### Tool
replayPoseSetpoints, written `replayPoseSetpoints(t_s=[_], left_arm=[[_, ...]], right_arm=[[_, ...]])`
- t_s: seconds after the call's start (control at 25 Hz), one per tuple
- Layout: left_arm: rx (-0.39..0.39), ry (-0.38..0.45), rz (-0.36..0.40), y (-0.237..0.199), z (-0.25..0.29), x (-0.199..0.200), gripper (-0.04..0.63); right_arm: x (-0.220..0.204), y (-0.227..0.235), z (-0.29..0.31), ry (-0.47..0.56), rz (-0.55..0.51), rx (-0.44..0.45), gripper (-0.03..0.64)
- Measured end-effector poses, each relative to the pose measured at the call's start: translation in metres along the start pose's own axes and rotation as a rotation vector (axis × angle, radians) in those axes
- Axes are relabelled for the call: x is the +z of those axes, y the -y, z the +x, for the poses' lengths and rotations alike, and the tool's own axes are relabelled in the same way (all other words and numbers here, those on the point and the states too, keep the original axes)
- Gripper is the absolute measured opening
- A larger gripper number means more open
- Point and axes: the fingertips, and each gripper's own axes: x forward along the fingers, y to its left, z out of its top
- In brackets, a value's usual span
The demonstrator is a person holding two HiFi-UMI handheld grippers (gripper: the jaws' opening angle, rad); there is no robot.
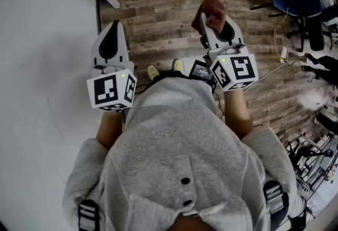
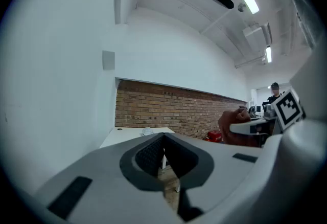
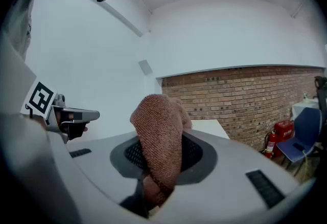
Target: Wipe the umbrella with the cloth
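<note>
Gripping a brown cloth [image 1: 213, 6]: right hand-held gripper [image 1: 208, 23]; left hand-held gripper [image 1: 112, 32] is closed and empty. Pinched only by a fold, the bunched cloth may slip free during wiping.

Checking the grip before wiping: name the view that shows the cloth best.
Right gripper view: the cloth fills the middle, pinched between the right gripper's jaws. Head view shows a small brown bundle at that gripper's tip; left gripper view shows it small, far right.
</note>
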Motion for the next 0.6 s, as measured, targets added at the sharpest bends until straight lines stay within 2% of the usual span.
replayPoseSetpoints(t_s=[0.32, 0.6], left_arm=[[-0.030, -0.016, 0.000, -0.027, -0.010, 0.004, 0.015], [-0.024, -0.007, 0.001, -0.048, -0.021, 0.002, 0.015]], right_arm=[[0.007, -0.032, 0.009, -0.005, -0.015, -0.029, 0.104], [0.008, -0.048, 0.018, 0.018, 0.037, -0.030, 0.106]])
